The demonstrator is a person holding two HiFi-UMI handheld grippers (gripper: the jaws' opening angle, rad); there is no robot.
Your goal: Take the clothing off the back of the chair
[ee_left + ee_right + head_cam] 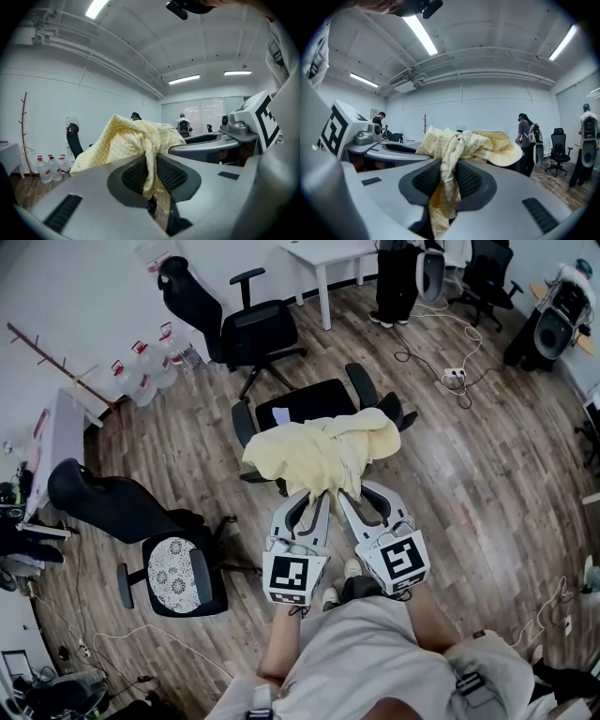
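Both grippers pinch the yellow garment on the chair back.
Garment (323, 454): pale yellow check, crumpled, draped over the back of the chair (309, 401). Its long axis runs left-right along that back, with the bunched edge hanging toward the person. Left gripper (317, 493) is clamped on a fold at the chair back's near side; right gripper (351, 495), just beside it, is clamped on another fold.

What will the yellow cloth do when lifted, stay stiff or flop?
Likely floppy: the cloth sags in folds over the chair and droops from the left gripper and right gripper. Probably light, being thin. It might snag on an armrest.
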